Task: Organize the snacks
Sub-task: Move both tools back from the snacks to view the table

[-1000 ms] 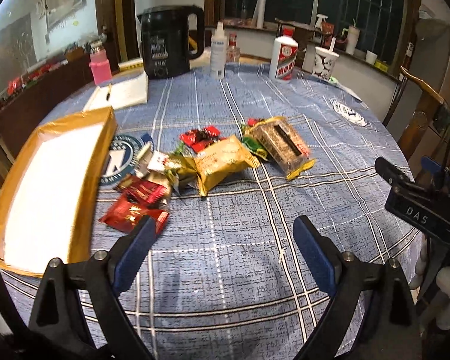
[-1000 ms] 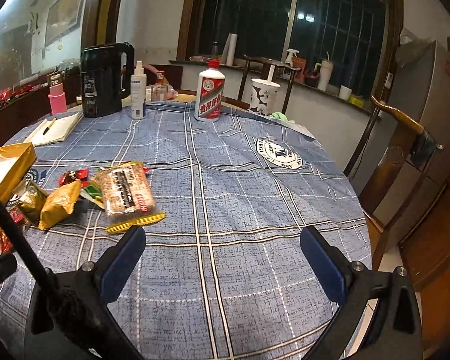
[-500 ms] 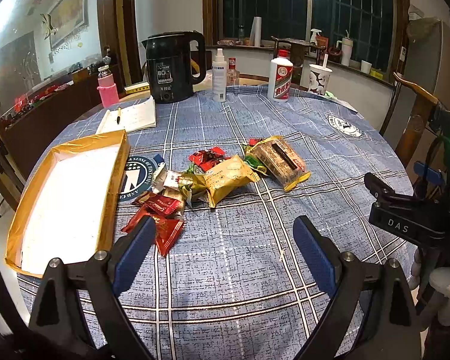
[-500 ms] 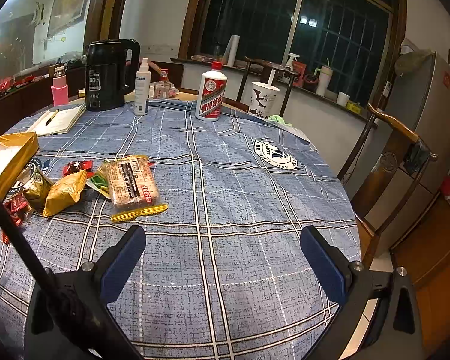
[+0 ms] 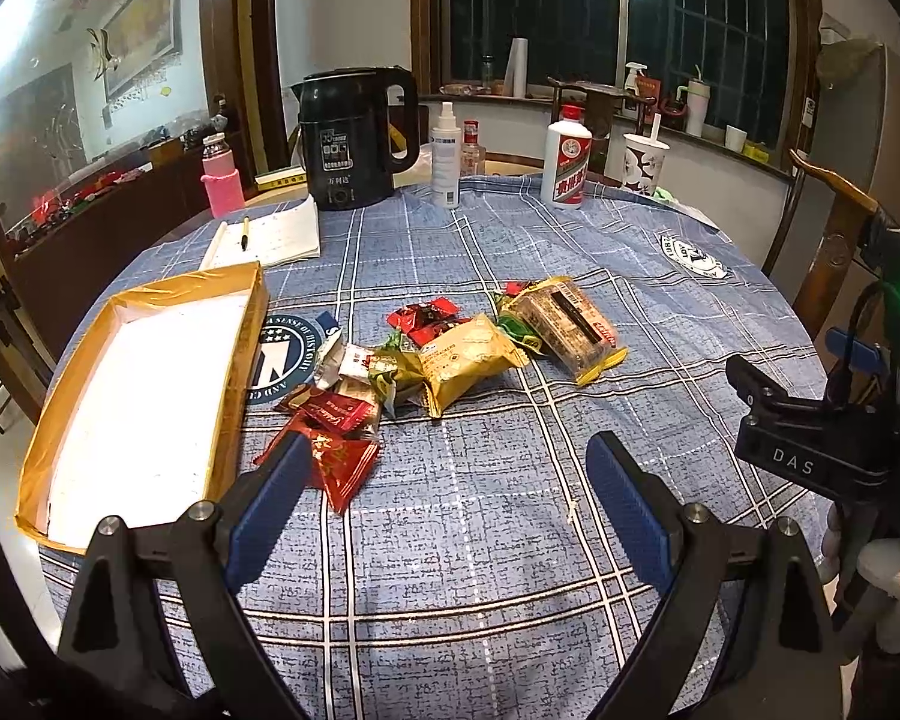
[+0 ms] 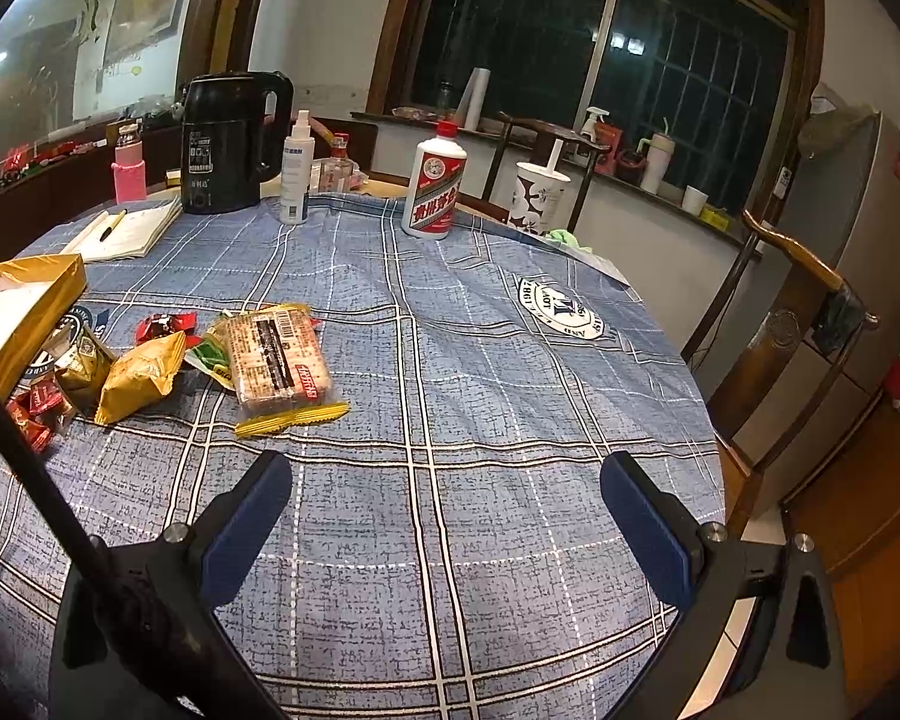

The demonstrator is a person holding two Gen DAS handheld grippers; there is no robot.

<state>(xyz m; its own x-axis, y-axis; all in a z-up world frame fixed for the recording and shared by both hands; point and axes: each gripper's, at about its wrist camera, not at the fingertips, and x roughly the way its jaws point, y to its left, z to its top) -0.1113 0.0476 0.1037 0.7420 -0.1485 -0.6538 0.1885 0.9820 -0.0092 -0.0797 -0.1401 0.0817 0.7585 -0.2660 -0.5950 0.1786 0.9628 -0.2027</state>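
Snacks (image 5: 450, 354) beyond both grippers' spread fingers (image 5: 267, 495)

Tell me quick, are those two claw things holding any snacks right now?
Left gripper: open, holding nothing, above the tablecloth near the snack pile.
Right gripper: open, holding nothing.

Behind an open white notebook (image 5: 270, 235) stands a black electric kettle (image 5: 354, 138); a pink-sleeved bottle (image 5: 222, 180) stands left of it.
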